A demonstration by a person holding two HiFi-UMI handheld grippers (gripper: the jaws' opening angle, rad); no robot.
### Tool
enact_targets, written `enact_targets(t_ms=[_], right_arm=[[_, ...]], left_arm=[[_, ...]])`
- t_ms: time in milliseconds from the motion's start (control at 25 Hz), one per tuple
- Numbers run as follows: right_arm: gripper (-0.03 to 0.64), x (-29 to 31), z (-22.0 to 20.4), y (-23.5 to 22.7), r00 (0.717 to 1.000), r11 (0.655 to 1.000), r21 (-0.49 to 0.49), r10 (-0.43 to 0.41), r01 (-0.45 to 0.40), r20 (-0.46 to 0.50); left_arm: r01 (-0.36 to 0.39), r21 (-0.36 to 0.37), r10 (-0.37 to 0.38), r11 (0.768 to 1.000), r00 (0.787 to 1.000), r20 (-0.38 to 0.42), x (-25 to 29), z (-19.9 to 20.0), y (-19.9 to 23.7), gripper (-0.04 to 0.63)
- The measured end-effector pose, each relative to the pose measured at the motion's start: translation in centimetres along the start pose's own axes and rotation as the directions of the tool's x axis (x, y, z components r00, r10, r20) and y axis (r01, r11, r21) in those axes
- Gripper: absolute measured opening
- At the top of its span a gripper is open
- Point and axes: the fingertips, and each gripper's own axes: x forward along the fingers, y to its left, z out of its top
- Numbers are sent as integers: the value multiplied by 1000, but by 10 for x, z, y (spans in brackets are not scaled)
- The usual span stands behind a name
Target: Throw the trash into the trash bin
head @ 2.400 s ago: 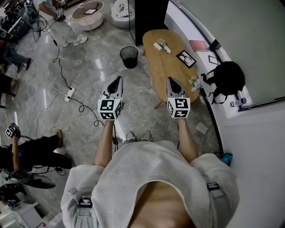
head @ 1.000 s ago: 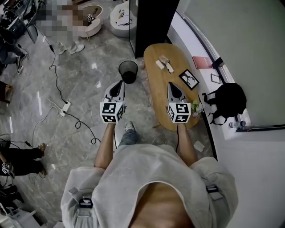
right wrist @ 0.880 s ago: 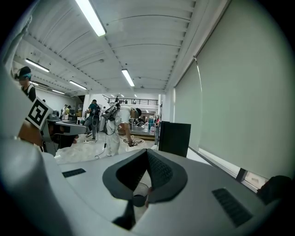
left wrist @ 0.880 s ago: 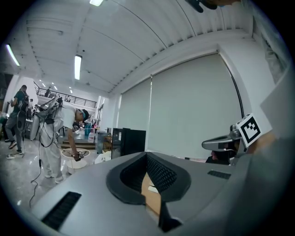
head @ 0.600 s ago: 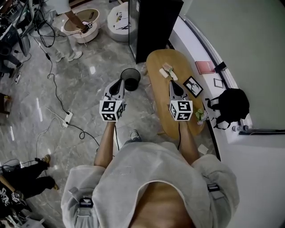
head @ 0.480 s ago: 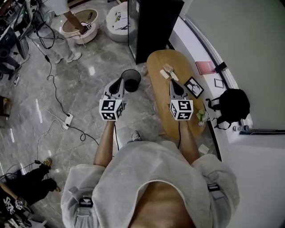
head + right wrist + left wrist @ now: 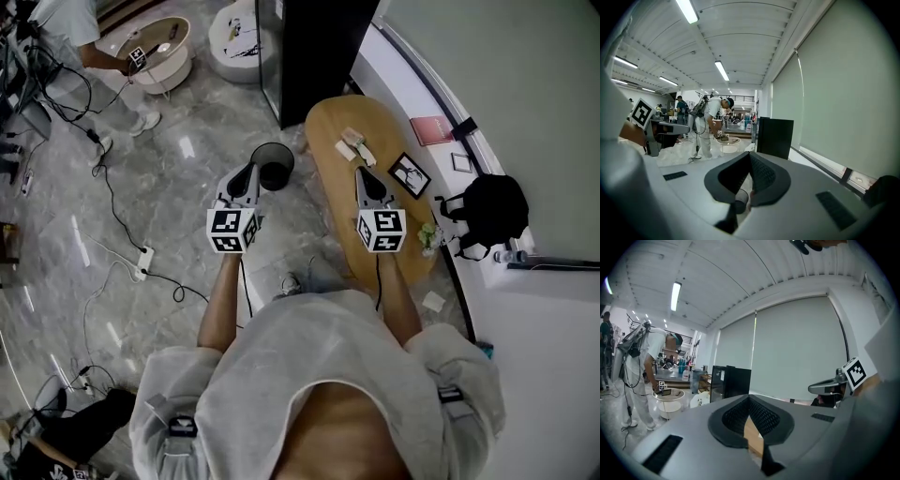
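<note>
Seen from the head, the black trash bin [image 7: 274, 166] stands on the marble floor, left of the oval wooden table [image 7: 333, 131]. The trash [image 7: 353, 145], a few pale pieces, lies near the table's far end. My left gripper [image 7: 251, 170] hangs shut and empty above the floor, its tips just left of the bin. Over the table's middle, my right gripper [image 7: 361, 174] is shut and empty, short of the trash. The left gripper [image 7: 749, 401] and the right gripper [image 7: 750, 157] both show their pads meeting in their own views.
A tall black cabinet [image 7: 314, 47] stands beyond the table. On the table lie a picture frame [image 7: 410, 173] and a small plant [image 7: 429, 234]. A red book [image 7: 431, 129] and a black backpack [image 7: 492, 206] are at the right. Cables [image 7: 141, 267] cross the floor. A person [image 7: 710, 126] bends over a round white table [image 7: 155, 42].
The view has moved forward: the bin and table have drawn closer to both grippers. The left tips now sit beside the bin. Both grippers stay shut.
</note>
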Motion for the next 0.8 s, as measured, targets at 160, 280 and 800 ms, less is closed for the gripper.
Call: enact_targets(t_ms=[160,280,800], right_arm=[[29,12,-11,-7,1000,1000,11,1,-1,-22],[28,30,-17,-16,999,1000,21,7,-6,-33],[29,168,4,-87,996,995,64,80,-77,-35]], left_arm=[[5,-8,-6,1000,1000,-21,15,-11,1,17],[7,-11,-7,1000,999,-37,33,-18,5,17],[-29,2,29,1000,995,-96,170,3,41,17]])
